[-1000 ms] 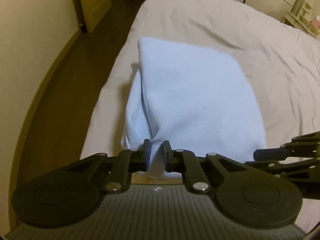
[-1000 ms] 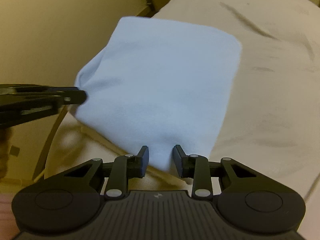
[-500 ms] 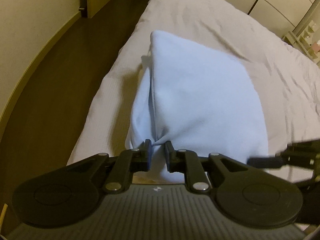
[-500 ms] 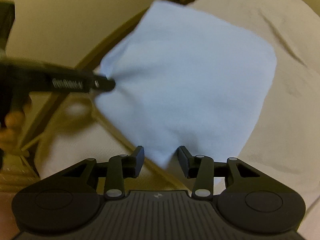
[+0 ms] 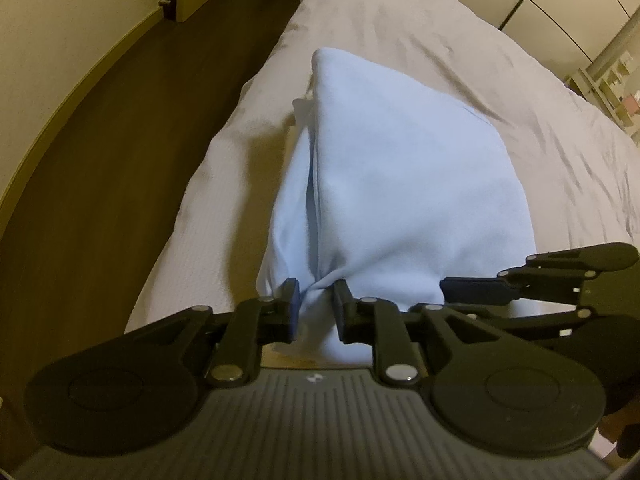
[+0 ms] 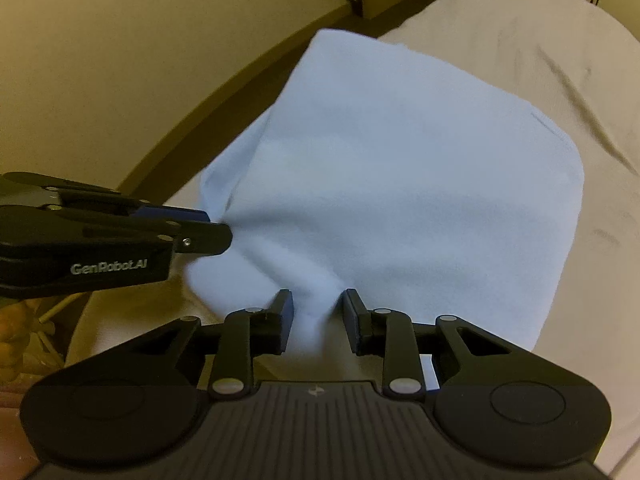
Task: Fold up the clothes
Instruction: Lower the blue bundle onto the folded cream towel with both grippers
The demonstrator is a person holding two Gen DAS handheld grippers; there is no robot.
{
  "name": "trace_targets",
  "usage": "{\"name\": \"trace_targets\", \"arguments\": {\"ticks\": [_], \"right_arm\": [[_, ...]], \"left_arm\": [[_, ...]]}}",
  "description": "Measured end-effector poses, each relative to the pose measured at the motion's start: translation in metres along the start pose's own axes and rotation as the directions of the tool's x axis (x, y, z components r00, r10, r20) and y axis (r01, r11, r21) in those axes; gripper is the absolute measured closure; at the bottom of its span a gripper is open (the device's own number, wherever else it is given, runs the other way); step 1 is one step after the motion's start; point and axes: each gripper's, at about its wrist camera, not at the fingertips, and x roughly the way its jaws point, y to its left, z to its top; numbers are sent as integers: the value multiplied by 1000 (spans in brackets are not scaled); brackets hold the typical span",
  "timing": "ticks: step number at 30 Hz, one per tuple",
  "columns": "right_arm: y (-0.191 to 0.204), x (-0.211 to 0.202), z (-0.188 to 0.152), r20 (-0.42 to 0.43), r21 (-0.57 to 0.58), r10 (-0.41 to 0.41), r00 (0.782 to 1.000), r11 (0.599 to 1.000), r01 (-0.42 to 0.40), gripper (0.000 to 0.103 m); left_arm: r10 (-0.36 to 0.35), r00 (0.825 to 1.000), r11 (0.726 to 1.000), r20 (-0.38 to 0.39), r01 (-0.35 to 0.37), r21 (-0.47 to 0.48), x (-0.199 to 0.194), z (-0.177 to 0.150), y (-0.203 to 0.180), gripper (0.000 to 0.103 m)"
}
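Both tongs point(image 5: 316, 304) point(image 6: 318, 320) shifted along the bed point(image 5: 460, 80), each pinching one blue cloth point(image 5: 400, 184).

Since a second ago: folded light-blue cloth point(image 5: 400, 184) drawn nearer along the bed point(image 5: 460, 52) and lower. Left gripper point(image 5: 316, 304) jaws opening slightly around the bunched corner; right gripper point(image 6: 318, 316) jaws widened, now closing on cloth.

A pale blue garment point(image 5: 404, 196), folded double and soft-napped, hung bunched at its near corners above the bed point(image 5: 460, 60).
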Motion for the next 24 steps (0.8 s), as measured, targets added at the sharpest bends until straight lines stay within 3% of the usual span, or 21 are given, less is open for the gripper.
{"name": "trace_targets", "arguments": {"ticks": [8,16,24], "right_arm": [[-11,-6,7,-23,36,28,999,999,-27,72],[-35,-38,28,109,77,58,992,995,-67,72],[-34,-7,42,34,28,64,997,998,-64,72]], "left_arm": [[0,1000,1000,-5,0,6,-9,3,-2,85],[-32,997,999,67,32,8,-35,19,-17,89],[15,1000,999,-4,-15,-47,4,33,-1,88]]}}
